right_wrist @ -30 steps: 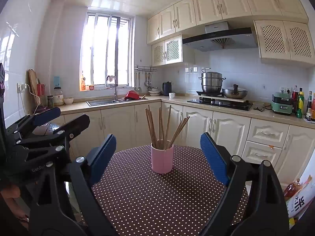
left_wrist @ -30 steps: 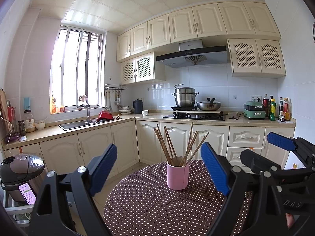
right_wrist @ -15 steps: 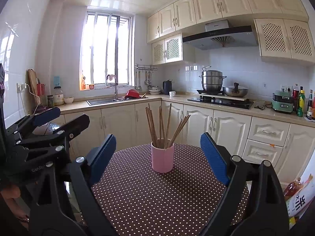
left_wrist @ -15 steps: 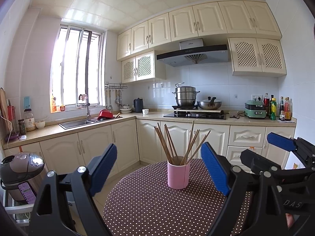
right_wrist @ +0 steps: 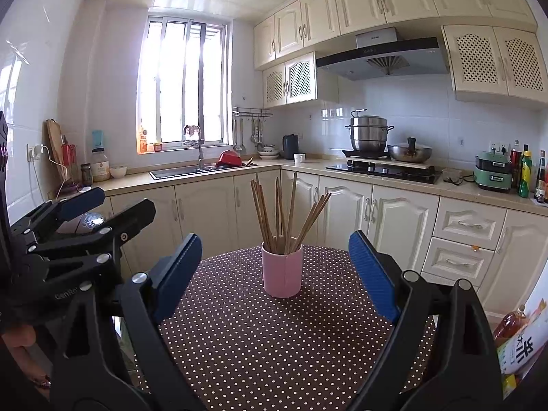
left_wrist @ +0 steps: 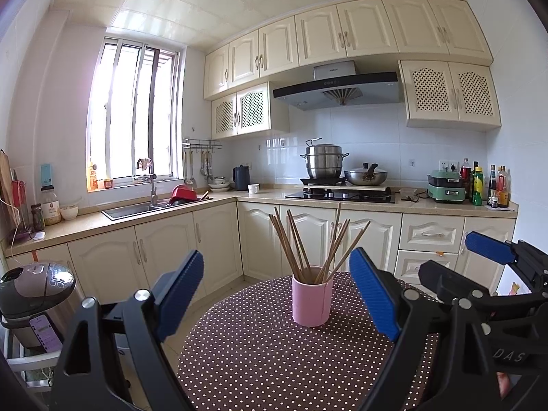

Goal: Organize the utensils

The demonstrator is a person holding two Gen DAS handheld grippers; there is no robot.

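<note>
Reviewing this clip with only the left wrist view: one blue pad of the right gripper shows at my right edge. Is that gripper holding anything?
Observer: No. The right gripper is open, both pads wide apart with nothing between them; the pink cup stands beyond them on the table.
Operator: What's on the wall beside the cutting board at my left edge?
Observer: A charger plugged into a wall socket, just left of the board.

The chopsticks' [left_wrist: 310, 243] lower ends are hidden inside the pink cup [left_wrist: 312, 296] ahead of the left gripper [left_wrist: 277, 291]. The dotted table's [right_wrist: 274, 342] near edge is cut off beneath the right gripper [right_wrist: 274, 274]. Bottle labels far right are unreadable.
</note>
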